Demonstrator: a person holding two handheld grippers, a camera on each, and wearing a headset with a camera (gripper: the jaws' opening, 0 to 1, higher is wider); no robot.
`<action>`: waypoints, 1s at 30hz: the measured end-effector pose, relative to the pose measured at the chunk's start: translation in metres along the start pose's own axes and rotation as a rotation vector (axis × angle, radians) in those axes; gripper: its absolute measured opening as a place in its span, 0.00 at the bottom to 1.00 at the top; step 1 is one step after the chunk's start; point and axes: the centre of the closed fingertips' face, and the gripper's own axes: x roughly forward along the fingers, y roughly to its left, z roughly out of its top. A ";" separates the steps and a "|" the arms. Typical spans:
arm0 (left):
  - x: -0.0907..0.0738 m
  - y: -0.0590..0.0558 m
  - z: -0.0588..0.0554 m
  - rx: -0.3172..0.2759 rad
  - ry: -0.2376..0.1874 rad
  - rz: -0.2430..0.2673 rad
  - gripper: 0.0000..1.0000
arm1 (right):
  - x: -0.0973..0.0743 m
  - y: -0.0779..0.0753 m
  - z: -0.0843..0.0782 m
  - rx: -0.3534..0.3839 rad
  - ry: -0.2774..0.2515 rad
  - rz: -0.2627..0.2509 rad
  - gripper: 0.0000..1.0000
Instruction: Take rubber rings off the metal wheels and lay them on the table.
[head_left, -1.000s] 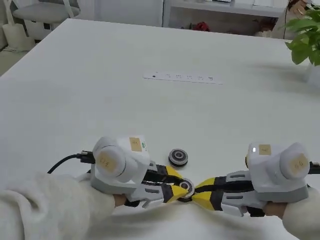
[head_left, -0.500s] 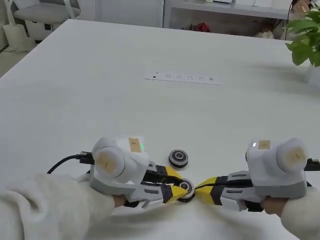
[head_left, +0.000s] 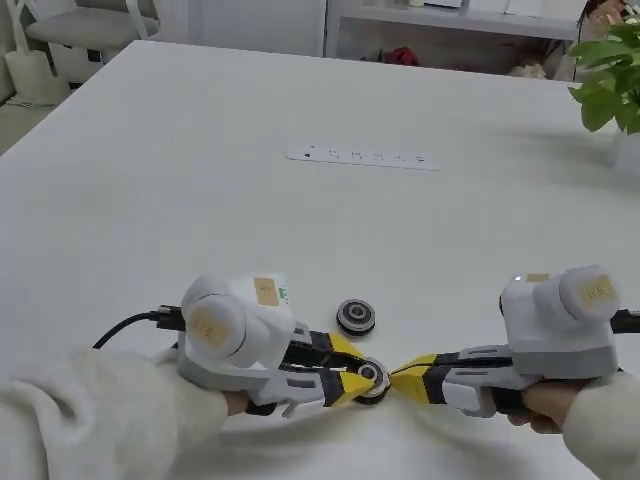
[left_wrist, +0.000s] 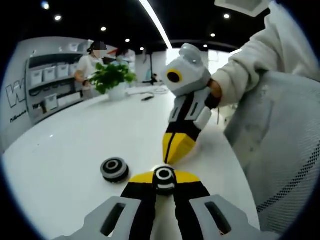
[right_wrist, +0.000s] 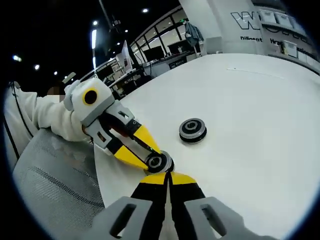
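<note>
A small metal wheel (head_left: 373, 377) with a black rubber ring sits low over the table between both grippers. My left gripper (head_left: 358, 378) is shut on this wheel (left_wrist: 164, 175), its yellow jaws clamped on either side. My right gripper (head_left: 397, 380) comes in from the right, jaws shut, with its tips pinching the black rim of the wheel (right_wrist: 158, 161). From the right gripper view the left gripper (right_wrist: 136, 148) reaches in from the left. A second wheel (head_left: 356, 315) with its ring on lies flat on the white table (head_left: 200, 180), just behind the grippers.
A white power strip (head_left: 362, 156) lies further back at the table's middle. A green plant (head_left: 610, 75) stands at the far right corner. A black cable (head_left: 130, 325) trails from the left gripper. A person's light sleeves (head_left: 90, 420) hold both grippers near the front edge.
The right gripper's body has risen and rolled, and its hand has drawn slightly to the right, tips still at the wheel. The left gripper and both wheels have stayed put.
</note>
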 end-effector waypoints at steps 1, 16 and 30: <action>0.000 0.000 0.000 0.000 0.000 0.000 0.14 | 0.000 0.000 0.001 0.019 -0.008 0.005 0.00; 0.000 0.000 0.000 0.002 -0.002 0.001 0.14 | -0.001 0.013 0.006 0.182 -0.056 0.041 0.00; 0.000 0.000 0.000 0.004 -0.002 0.002 0.14 | 0.000 0.017 0.009 0.183 -0.058 0.049 0.00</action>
